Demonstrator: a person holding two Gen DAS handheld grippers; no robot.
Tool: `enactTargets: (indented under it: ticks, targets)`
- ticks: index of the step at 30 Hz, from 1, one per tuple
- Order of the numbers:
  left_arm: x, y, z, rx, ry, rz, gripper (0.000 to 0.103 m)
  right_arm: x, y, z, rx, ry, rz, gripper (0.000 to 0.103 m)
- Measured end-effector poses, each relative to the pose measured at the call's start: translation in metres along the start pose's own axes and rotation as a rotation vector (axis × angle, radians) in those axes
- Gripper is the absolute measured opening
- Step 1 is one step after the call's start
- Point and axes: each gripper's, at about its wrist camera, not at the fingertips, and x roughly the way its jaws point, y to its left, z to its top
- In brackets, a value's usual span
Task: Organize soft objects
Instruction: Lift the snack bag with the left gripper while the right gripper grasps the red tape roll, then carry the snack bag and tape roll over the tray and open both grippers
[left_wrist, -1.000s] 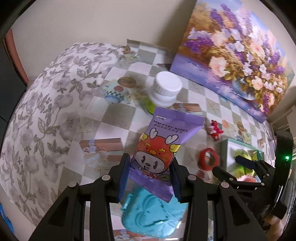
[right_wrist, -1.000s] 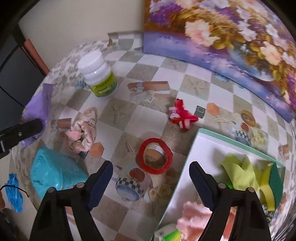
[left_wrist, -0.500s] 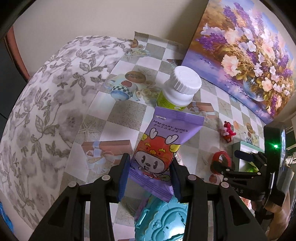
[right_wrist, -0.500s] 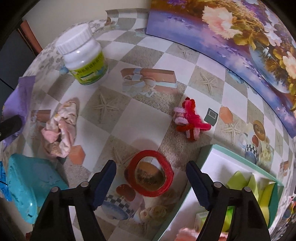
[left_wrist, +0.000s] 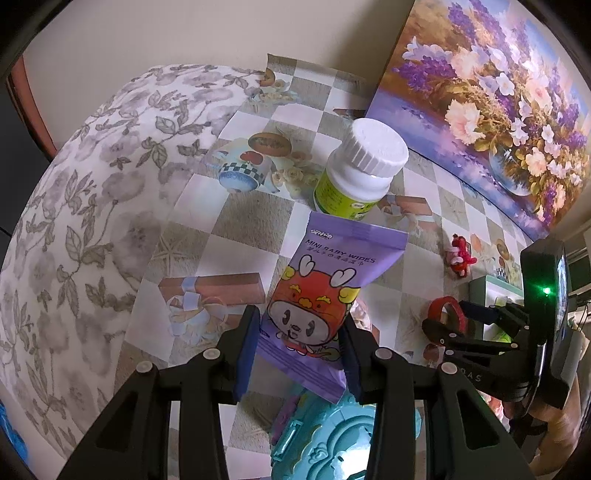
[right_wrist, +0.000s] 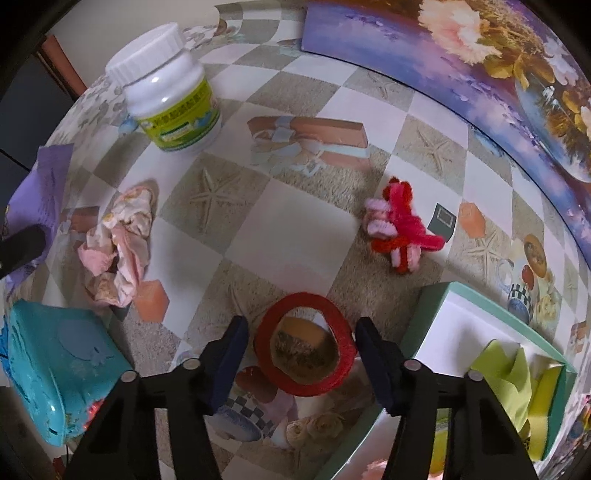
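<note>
My left gripper (left_wrist: 300, 354) is shut on a purple pack of mini baby wipes (left_wrist: 325, 291) and holds it above the table; the pack also shows at the left edge of the right wrist view (right_wrist: 40, 192). My right gripper (right_wrist: 301, 363) is open, its fingers on either side of a red tape roll (right_wrist: 304, 352) that lies on the table. A pink scrunchie (right_wrist: 118, 243) lies left of it. A red and pink pipe-cleaner toy (right_wrist: 400, 225) lies farther right. A green-rimmed white box (right_wrist: 432, 325) at the right holds yellow-green soft items (right_wrist: 506, 380).
A white pill bottle with a green label (left_wrist: 360, 173) stands at the back. A turquoise plastic case (right_wrist: 55, 369) sits near the front left. A flower painting (left_wrist: 491, 99) leans against the wall. The checkered cloth ends at a floral cloth (left_wrist: 85, 206) on the left.
My right gripper has moved forward and down until the red tape roll lies between its open fingers. My left gripper has carried the wipes pack forward, toward the pill bottle.
</note>
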Motion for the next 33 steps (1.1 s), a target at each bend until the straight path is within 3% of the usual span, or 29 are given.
enactTargets:
  ticks: [6, 15, 33]
  targets:
    - [-0.002, -0.001, -0.001, -0.001, 0.004, 0.003, 0.043, -0.002, -0.001, -0.006, 0.02, -0.002, 0.012, 0.056]
    - [-0.029, -0.018, -0.005, 0.011, -0.036, -0.009, 0.043, -0.049, -0.007, -0.03, 0.06, -0.086, 0.011, 0.056]
    - [-0.066, -0.118, -0.032, 0.117, -0.082, -0.079, 0.043, -0.124, -0.057, -0.098, 0.232, -0.207, -0.02, 0.056]
